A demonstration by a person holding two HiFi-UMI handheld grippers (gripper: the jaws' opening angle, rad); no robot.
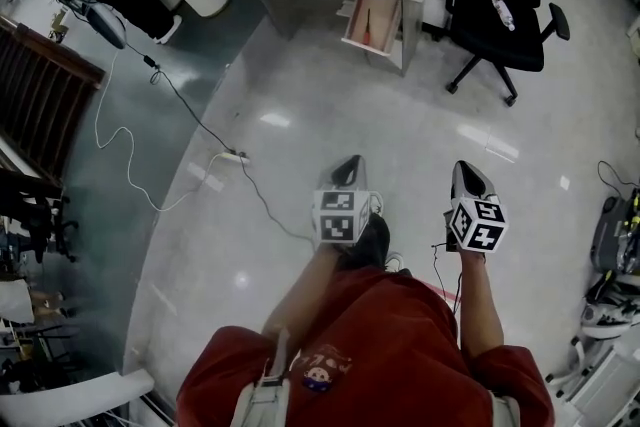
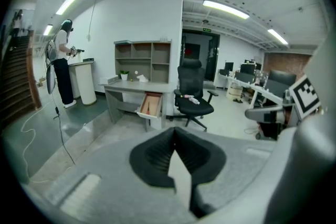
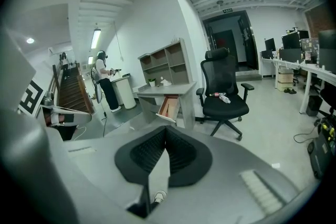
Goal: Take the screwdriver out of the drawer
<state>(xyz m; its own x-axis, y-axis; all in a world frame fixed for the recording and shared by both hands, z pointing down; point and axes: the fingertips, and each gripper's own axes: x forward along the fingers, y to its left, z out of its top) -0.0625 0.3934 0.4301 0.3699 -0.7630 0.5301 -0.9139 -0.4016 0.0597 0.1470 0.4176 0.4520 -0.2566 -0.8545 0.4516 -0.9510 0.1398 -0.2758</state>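
Top centre in the drawer [image 1: 386, 19], the screwdriver [image 1: 366, 22] looks light and rigid, best pinched by its handle; left gripper [image 1: 349, 165] and right gripper [image 1: 466, 171] are closed, empty.

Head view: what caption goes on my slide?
Shut, the left gripper and right gripper face the open drawer holding the screwdriver.
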